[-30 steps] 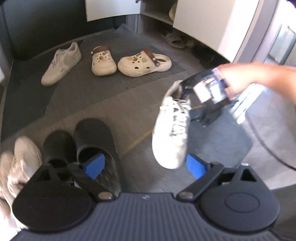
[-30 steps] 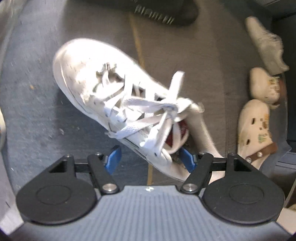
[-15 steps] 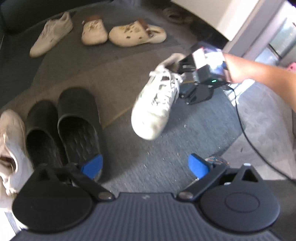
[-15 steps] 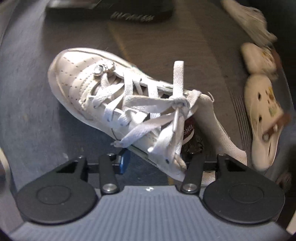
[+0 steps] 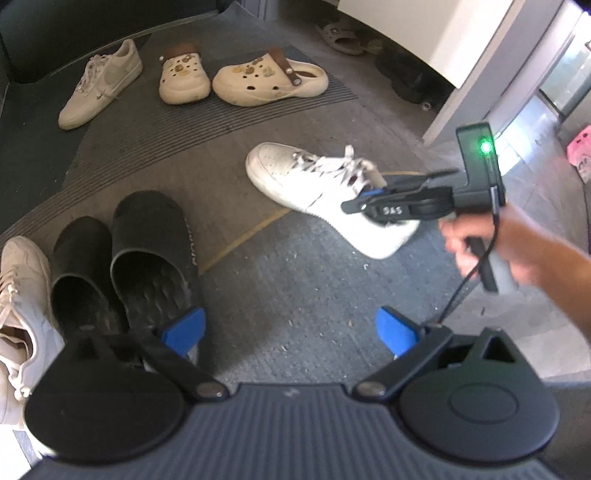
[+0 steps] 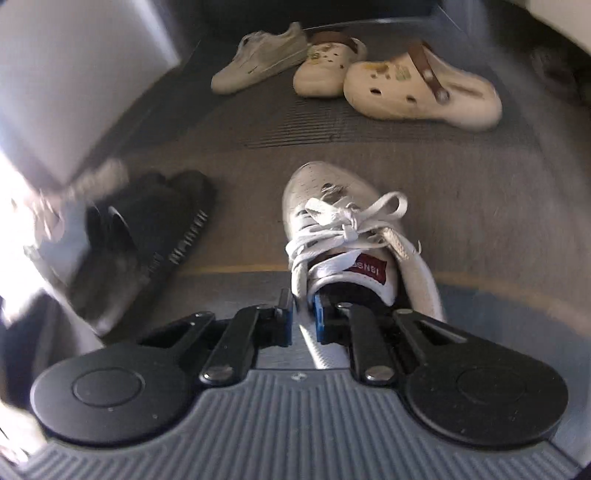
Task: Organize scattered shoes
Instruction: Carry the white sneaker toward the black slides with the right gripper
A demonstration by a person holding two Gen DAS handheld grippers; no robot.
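The right gripper (image 6: 303, 317) is seen closed on the collar edge of a white laced sneaker (image 6: 332, 236), its blue pads pinching the rim beside the tongue; the jaws have just been closing, and the shoe's rim is caught between them. From the right wrist view the sneaker extends straight ahead of this gripper, toe pointing away. In the left wrist view the same sneaker (image 5: 317, 188) is seen with its heel end raised off the floor mat (image 5: 295, 295) and the toe lower, and the right gripper (image 5: 364, 201) is gripped by a hand (image 5: 480, 247) reaching in from the right.

The left gripper (image 5: 291, 328) is held wide open with nothing between its blue pads, pointing steeply down at the mat. A pair of black slippers (image 5: 147, 243) lies just ahead of its left finger, with a pale sneaker (image 5: 22, 306) further to the left at the frame edge. Well ahead of both grippers, a beige sneaker (image 5: 101, 83) and two cream clogs (image 5: 269, 81) with brown straps are lined up on a ribbed mat (image 5: 221, 122). Beyond the clogs, a dark sandal (image 5: 338, 33) is visible beneath a white cabinet (image 5: 424, 37).
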